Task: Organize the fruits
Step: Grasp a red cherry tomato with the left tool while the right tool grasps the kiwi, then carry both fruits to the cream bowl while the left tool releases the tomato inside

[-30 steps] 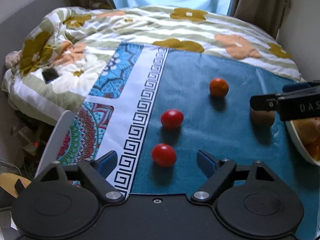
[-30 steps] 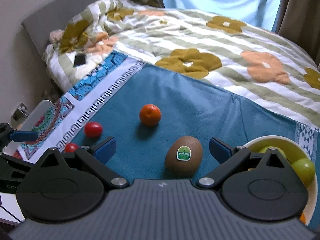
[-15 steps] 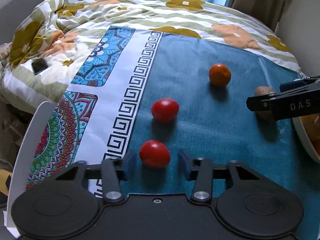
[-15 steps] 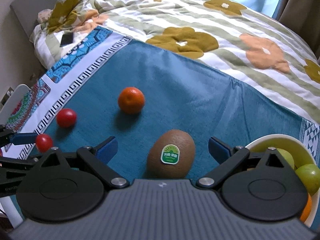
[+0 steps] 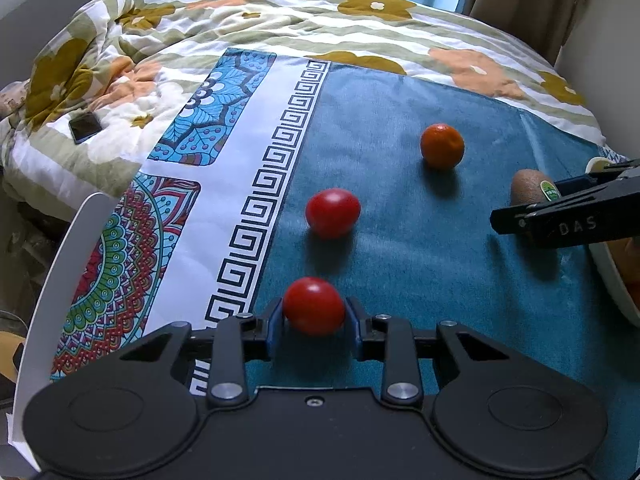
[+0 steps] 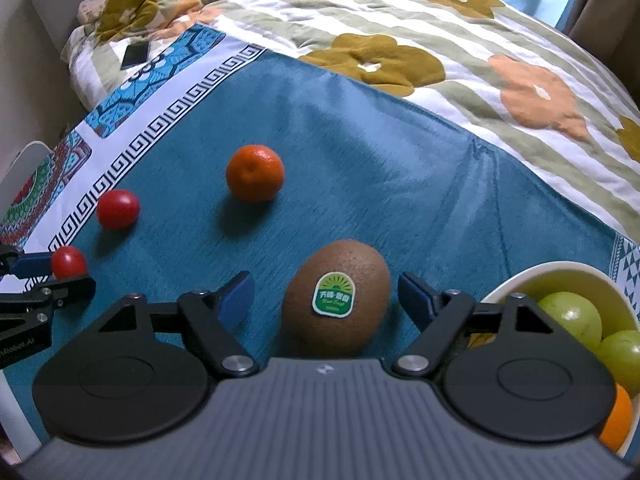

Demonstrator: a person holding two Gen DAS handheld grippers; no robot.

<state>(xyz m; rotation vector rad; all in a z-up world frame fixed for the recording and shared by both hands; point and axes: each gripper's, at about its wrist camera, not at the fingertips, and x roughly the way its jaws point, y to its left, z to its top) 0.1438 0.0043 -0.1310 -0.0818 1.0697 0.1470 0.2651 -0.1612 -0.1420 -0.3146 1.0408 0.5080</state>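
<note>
My left gripper [image 5: 315,312] is shut on a small red tomato [image 5: 314,306] on the teal cloth; it also shows in the right wrist view [image 6: 69,263]. A second red tomato [image 5: 333,213] lies just beyond it, and a mandarin [image 5: 442,146] farther right. My right gripper [image 6: 326,294] is open with a brown kiwi [image 6: 336,296] with a green sticker between its jaws, untouched. The kiwi [image 5: 530,192] shows partly hidden behind the right gripper in the left wrist view. A white bowl [image 6: 560,276] at the right holds green fruits [image 6: 572,316] and an orange [image 6: 618,420].
The teal cloth [image 6: 360,160] lies over a patterned mat [image 5: 256,128] on a floral quilt [image 6: 440,20]. A dark phone [image 5: 85,127] lies on the quilt at far left. A white curved edge [image 5: 60,248] stands at the left.
My left gripper has closed its jaws onto the near tomato. My right gripper has moved forward so the kiwi now sits between its open jaws.
</note>
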